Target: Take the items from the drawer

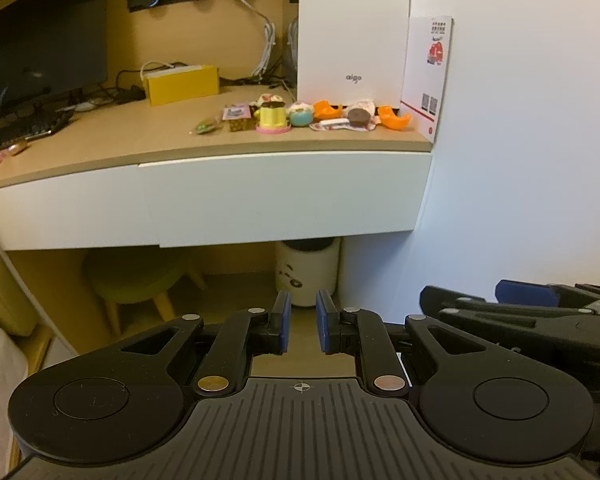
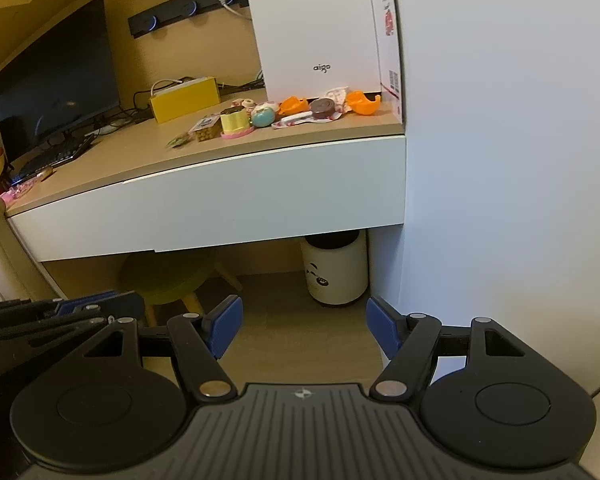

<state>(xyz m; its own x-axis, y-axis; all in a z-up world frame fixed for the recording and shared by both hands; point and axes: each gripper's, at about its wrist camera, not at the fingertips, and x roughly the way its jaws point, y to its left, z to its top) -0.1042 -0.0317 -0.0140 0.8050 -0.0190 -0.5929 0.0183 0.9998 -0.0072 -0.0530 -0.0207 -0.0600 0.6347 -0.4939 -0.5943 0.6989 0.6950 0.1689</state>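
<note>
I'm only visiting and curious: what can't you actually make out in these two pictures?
- Inside of the drawer: hidden in both views behind its white front.
- Small print on the card, left view: too small.
- Right gripper in the left view: cut off by the right edge.
- Stool: dim under the desk, partly behind the left gripper.
</note>
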